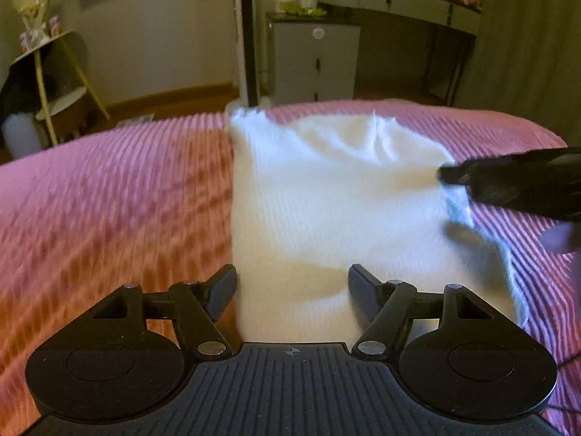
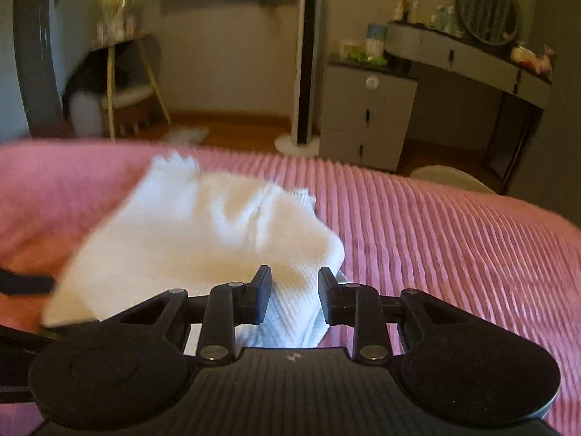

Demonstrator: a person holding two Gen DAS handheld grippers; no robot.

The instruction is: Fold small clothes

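A white ribbed knit garment (image 1: pixel 326 200) lies folded on the pink ribbed bedspread (image 1: pixel 109 200). My left gripper (image 1: pixel 292 283) is open, its fingers astride the garment's near left edge. In the right wrist view the garment (image 2: pixel 203 239) lies ahead and left. My right gripper (image 2: pixel 294 294) is open with a narrower gap, and the garment's near right corner sits between its fingers; whether they touch it I cannot tell. The right gripper also shows in the left wrist view (image 1: pixel 450 174) at the garment's right edge, as a dark blurred shape.
The bedspread (image 2: pixel 454 254) stretches to both sides. Beyond the bed's far edge stand a grey drawer unit (image 1: pixel 314 61), a desk with a round mirror (image 2: pixel 486 11), a tall black-and-white tower fan (image 2: pixel 307 58) and a small shelf stand (image 1: pixel 51 72).
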